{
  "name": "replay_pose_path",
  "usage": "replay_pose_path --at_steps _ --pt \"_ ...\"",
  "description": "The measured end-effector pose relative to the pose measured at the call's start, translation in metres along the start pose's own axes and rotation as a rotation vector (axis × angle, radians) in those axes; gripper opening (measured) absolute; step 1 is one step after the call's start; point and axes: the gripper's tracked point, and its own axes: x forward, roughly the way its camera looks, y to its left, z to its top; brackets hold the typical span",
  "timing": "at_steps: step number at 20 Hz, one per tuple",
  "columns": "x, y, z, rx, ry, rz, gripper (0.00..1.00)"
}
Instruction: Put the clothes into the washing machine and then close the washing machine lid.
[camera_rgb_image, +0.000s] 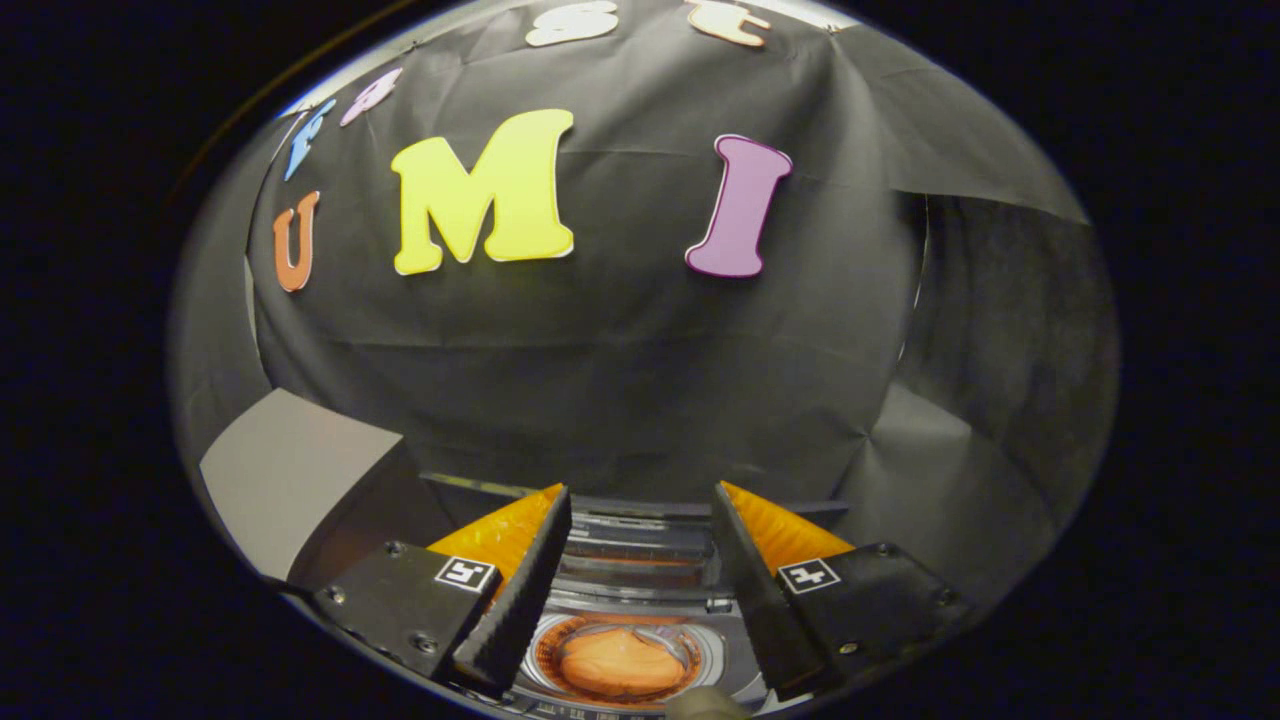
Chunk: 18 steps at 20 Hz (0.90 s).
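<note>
Gripper (640, 520) fingers spread open, holding nothing, above the washing machine (640, 560); orange clothes (620, 662) already lie in its drum, lid apparently unclosed.

I see the washing machine (640, 560) with its lid up, the round drum mouth open. An orange piece of clothing (620, 665) lies bunched inside the drum, low in the opening, its folds rounded and soft.
</note>
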Motion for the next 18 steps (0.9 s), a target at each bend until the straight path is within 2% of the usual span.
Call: replay_pose_path --at_steps 6,13,18 --pt "0.039 0.013 0.015 0.019 0.023 0.009 0.88" --pt "0.085 0.020 -0.011 0.087 0.141 0.001 0.89" --pt "0.107 0.022 -0.029 0.073 0.176 -0.016 0.88"
